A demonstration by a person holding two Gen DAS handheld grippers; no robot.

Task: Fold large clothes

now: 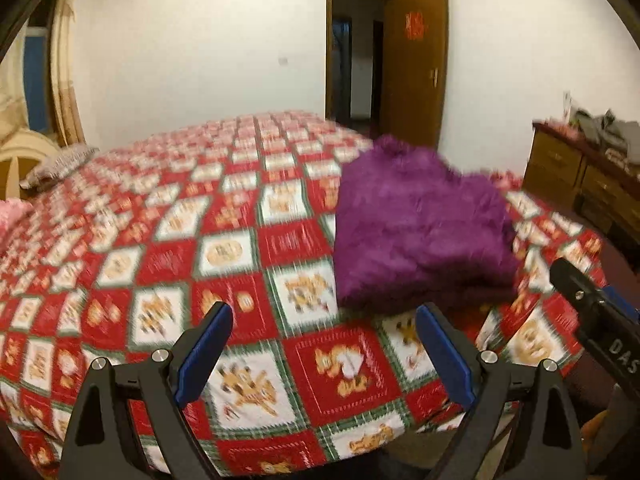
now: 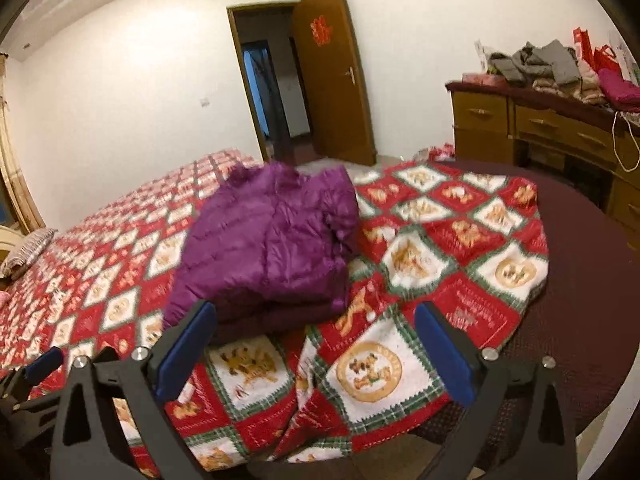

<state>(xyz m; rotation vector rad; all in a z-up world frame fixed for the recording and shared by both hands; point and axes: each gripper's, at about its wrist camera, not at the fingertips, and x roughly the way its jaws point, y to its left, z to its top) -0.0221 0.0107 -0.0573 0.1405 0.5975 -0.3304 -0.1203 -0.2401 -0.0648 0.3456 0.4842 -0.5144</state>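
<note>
A purple puffy jacket (image 1: pixel 420 232) (image 2: pixel 272 240) lies folded in a thick bundle on the bed's red, white and green patterned cover (image 1: pixel 160 240) (image 2: pixel 460 240). My left gripper (image 1: pixel 325 312) hovers open over the cover just in front of the jacket's near left edge, with nothing between its blue pads. My right gripper (image 2: pixel 316 308) is open too, its left finger close to the bundle's front edge, and it holds nothing. The right gripper's black finger (image 1: pixel 592 304) shows at the right of the left wrist view. Part of the left gripper (image 2: pixel 40 360) shows at the lower left of the right wrist view.
A wooden dresser (image 2: pixel 540 128) (image 1: pixel 576 176) piled with clothes (image 2: pixel 552 68) stands right of the bed. An open brown door (image 2: pixel 332 80) (image 1: pixel 412 64) is at the far wall. A pillow (image 1: pixel 60 164) lies near the headboard. The dark maroon sheet (image 2: pixel 580 280) shows at the bed's corner.
</note>
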